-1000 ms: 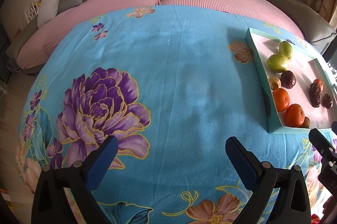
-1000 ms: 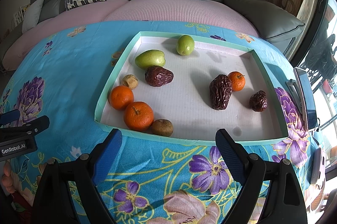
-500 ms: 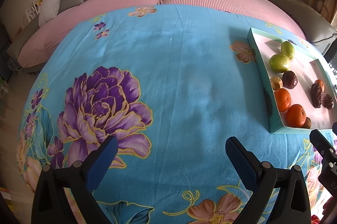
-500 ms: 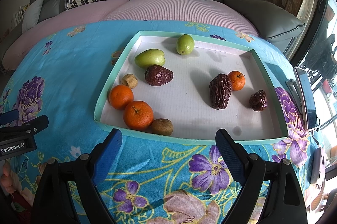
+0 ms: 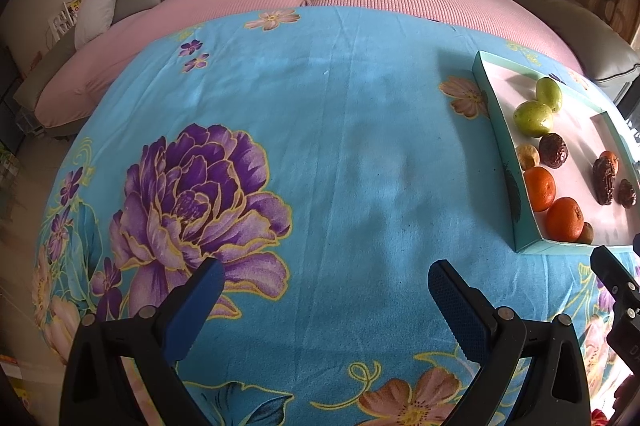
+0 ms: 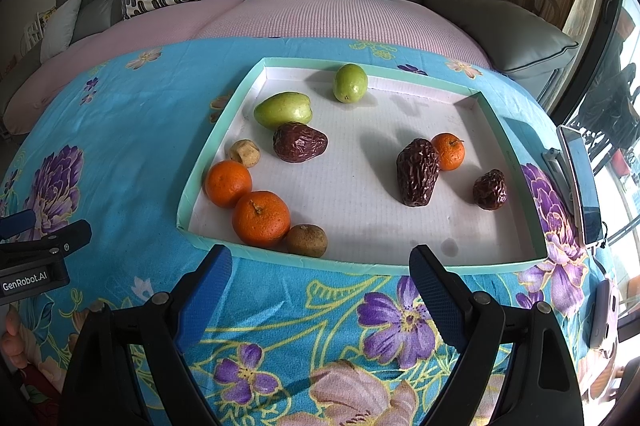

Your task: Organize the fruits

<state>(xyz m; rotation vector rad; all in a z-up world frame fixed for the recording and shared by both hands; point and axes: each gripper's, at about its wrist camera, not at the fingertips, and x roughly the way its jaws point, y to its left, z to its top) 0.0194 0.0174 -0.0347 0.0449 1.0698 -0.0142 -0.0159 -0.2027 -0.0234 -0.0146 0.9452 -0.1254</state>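
- Left wrist view: the left gripper [image 5: 326, 280] hangs over the bare blue tablecloth [image 5: 340, 129] with its jaws spread wide and nothing between them. The tray [image 5: 505, 161] with the fruits is far to its right.
- Right wrist view: the right gripper [image 6: 320, 268] is also spread and empty, just before the tray's near rim. The closest orange [image 6: 261, 218] looks firm and light (probably a little slippery); I would take it across its middle. The dark dates [image 6: 417, 172] look soft, so they need a gentle squeeze.

My right hand-held gripper [image 6: 320, 284] hangs wide open, empty, just short of the tray [image 6: 224, 117] on the desk [image 6: 132, 129]. Nearest its fingers lie an orange [image 6: 261, 218] touching a brown fruit [image 6: 307, 240].
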